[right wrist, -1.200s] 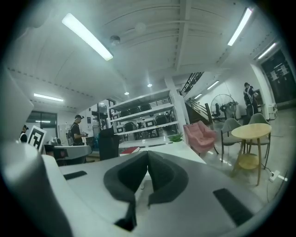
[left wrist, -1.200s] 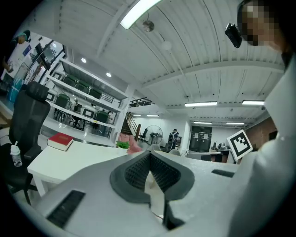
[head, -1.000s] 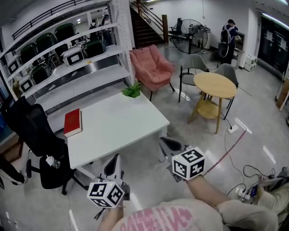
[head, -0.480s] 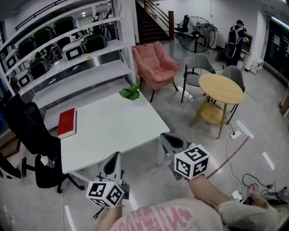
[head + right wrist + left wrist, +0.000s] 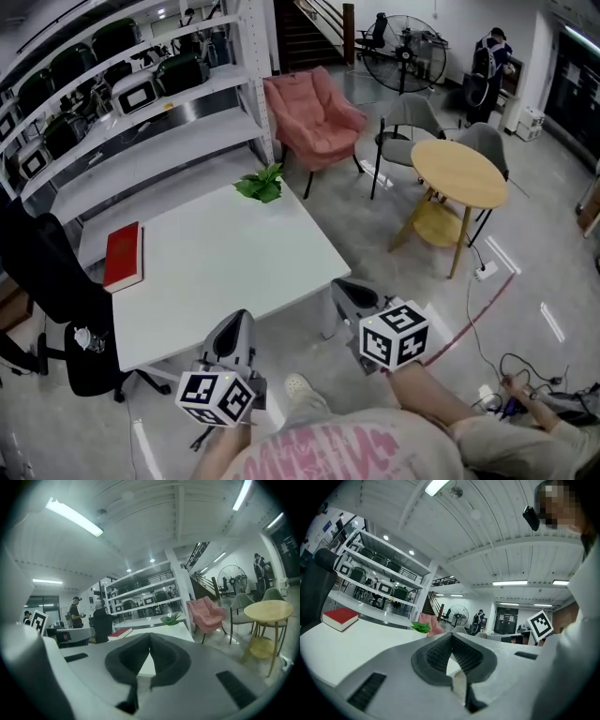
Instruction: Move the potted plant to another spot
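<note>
Green leaves of the potted plant stand at the far corner of the white table, well apart from the left gripper and the right gripper. I judge the task not yet begun: both are clenched on nothing, before the near edge. Reaching, grasping and moving all remain. No writing is readable, only square markers on the grippers

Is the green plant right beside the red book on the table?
No, the potted plant stands at the table's far corner, the red book lies at its left edge.
</note>
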{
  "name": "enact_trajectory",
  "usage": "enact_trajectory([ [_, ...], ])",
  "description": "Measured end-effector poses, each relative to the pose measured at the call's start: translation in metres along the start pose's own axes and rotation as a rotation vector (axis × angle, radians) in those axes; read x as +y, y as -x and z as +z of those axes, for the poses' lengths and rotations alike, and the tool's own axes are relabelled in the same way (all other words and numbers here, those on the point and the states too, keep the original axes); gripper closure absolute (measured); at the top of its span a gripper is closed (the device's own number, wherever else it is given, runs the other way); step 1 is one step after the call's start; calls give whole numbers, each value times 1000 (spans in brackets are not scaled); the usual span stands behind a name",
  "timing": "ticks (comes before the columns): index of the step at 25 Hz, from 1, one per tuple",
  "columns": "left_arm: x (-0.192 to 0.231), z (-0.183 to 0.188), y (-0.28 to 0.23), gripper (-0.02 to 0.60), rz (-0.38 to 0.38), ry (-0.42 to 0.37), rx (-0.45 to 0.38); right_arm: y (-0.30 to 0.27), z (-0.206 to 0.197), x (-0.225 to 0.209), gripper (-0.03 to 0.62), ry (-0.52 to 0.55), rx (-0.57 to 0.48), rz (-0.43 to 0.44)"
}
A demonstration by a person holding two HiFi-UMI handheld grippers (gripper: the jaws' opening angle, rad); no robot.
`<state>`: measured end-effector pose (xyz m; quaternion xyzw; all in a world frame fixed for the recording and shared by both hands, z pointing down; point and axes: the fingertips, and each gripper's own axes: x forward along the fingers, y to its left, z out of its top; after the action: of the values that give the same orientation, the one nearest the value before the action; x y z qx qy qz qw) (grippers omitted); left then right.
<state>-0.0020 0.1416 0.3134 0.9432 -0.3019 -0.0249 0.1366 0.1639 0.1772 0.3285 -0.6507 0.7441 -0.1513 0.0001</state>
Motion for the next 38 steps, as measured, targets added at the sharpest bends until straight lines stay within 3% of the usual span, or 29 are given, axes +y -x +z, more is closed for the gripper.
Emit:
enact_trajectory([
  [11,54,45,-103,591,-94,-2,-21,-99,44,-37,588,-19,-8,-18],
  [18,101,77,-154,591,-110,-19,-46,-167,77,-52,588,-17,-35,-11],
  [27,162,97,-190,591,-65,-11,-77,-240,91,-62,588,6,-37,24],
  [38,191,66,-201,591,53,40,-20,-284,67,-89,588,-16,44,80],
])
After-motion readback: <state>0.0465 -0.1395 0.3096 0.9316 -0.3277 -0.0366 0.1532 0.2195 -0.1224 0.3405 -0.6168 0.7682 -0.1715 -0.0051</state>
